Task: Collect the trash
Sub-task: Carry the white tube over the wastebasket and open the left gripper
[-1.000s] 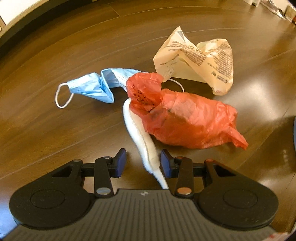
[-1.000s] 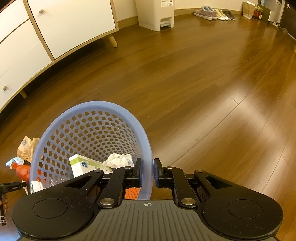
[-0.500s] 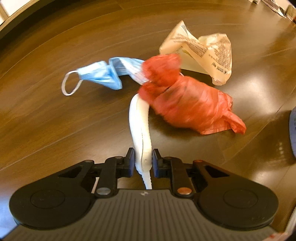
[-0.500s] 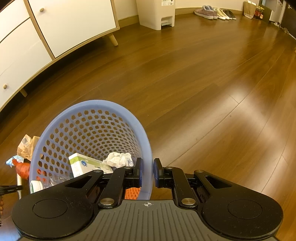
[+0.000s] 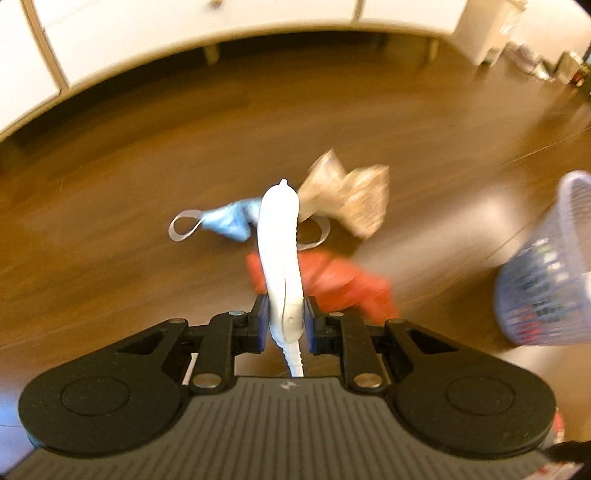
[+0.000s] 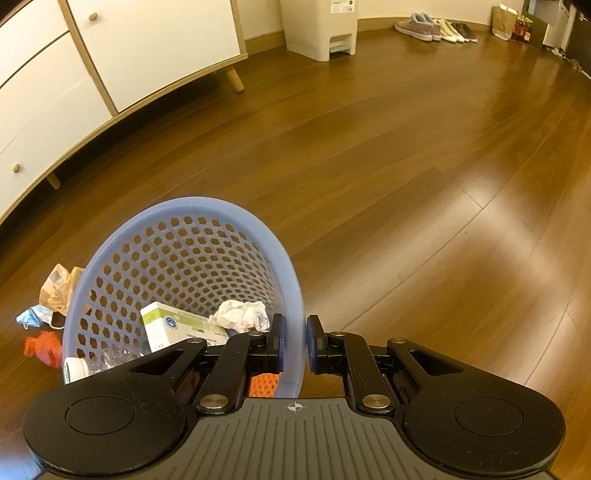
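My left gripper [image 5: 284, 321] is shut on a long white plastic piece [image 5: 279, 243], held up off the wooden floor. Below it lie a red plastic bag [image 5: 343, 284], a blue face mask [image 5: 227, 221] and a crumpled tan wrapper [image 5: 351, 195]. My right gripper [image 6: 294, 343] is shut on the rim of a blue perforated basket [image 6: 192, 236], which tilts toward me. Inside it are a white and green box [image 6: 177, 325], crumpled white paper [image 6: 242, 314] and a clear bottle [image 6: 107, 360]. The basket [image 5: 546, 266] also shows blurred at the right of the left wrist view.
A white cabinet on wooden legs [image 6: 110, 74] runs along the left wall. A white pedal bin [image 6: 321, 26] stands at the back, with several shoes [image 6: 432, 27] and a paper bag [image 6: 504, 22] further right. Bare wooden floor [image 6: 424, 166] spreads to the right.
My left gripper closed on the white piece and lifted it off the floor, pulling it clear of the red bag; the view has swung up. The right gripper and basket barely moved.
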